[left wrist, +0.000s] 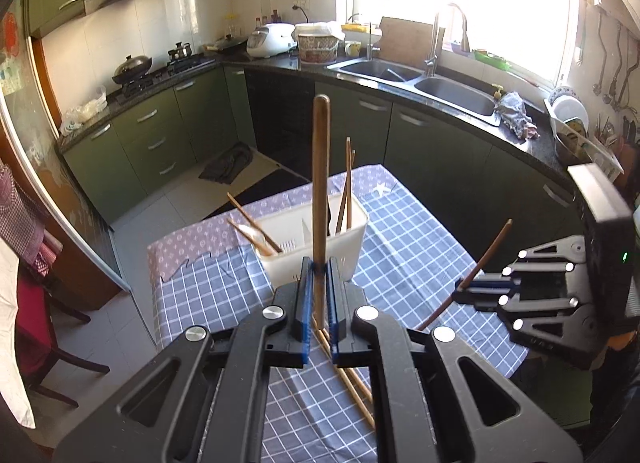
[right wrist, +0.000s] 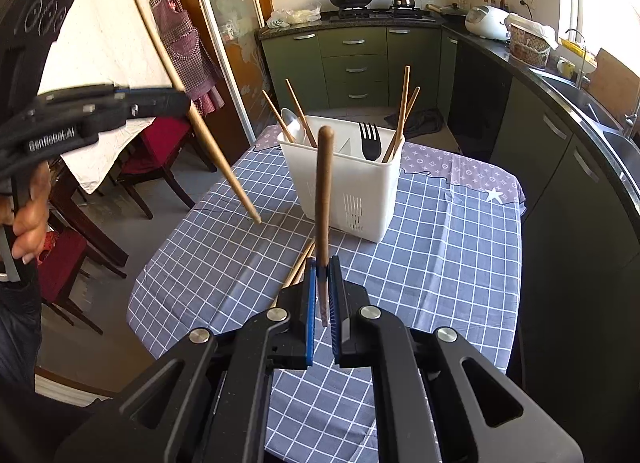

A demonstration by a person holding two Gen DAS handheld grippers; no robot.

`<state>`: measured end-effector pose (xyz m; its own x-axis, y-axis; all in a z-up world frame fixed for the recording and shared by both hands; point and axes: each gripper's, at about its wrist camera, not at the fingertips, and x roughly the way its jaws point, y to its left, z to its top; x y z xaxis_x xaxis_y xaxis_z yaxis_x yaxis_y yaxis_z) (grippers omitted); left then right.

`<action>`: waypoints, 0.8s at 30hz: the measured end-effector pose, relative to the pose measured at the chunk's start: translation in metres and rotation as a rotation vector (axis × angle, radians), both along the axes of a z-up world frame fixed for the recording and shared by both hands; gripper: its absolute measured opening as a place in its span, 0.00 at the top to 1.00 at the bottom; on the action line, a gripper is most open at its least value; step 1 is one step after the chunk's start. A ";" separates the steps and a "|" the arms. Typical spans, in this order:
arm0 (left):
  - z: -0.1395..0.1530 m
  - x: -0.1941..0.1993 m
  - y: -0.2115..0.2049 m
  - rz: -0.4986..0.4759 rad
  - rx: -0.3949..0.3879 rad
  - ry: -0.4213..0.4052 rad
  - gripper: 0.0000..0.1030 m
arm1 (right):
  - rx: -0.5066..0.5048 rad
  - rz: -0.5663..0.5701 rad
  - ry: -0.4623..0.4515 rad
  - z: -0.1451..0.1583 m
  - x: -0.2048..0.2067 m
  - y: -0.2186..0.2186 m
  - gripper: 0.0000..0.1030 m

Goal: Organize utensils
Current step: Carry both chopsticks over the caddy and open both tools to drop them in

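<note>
A white utensil caddy (left wrist: 320,241) (right wrist: 352,187) stands on the checked tablecloth, with chopsticks, a spoon (right wrist: 292,125) and a black fork (right wrist: 369,139) in it. My left gripper (left wrist: 319,269) is shut on a brown chopstick (left wrist: 320,183) that points up, just in front of the caddy. It also shows in the right wrist view (right wrist: 176,101) with its chopstick (right wrist: 200,119) slanting down. My right gripper (right wrist: 322,263) is shut on a darker chopstick (right wrist: 323,191), upright, short of the caddy. It shows at the right of the left wrist view (left wrist: 460,293) with its chopstick (left wrist: 486,255). Loose chopsticks (left wrist: 352,383) (right wrist: 298,265) lie on the cloth beneath.
The table (right wrist: 460,247) is covered by a blue checked cloth with a purple strip at the far end. Red-seated chairs (right wrist: 160,155) stand at its left. Green cabinets, a double sink (left wrist: 420,83) and a stove (left wrist: 160,71) line the kitchen walls beyond.
</note>
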<state>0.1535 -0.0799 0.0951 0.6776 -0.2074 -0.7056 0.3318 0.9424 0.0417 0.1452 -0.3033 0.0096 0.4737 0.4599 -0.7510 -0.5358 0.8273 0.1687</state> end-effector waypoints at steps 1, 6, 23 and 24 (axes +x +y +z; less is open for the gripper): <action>0.008 0.005 -0.003 0.001 -0.003 -0.015 0.94 | -0.001 0.002 0.001 0.000 0.001 0.000 0.93; 0.037 0.038 -0.012 0.027 -0.017 -0.078 0.94 | 0.003 0.009 0.004 0.001 0.009 -0.001 0.93; -0.049 0.113 0.005 0.137 0.017 0.090 0.93 | 0.059 -0.011 -0.058 0.042 0.023 -0.013 0.93; -0.055 0.114 0.007 0.136 0.019 0.102 0.93 | 0.069 -0.013 -0.064 0.048 0.025 -0.012 0.93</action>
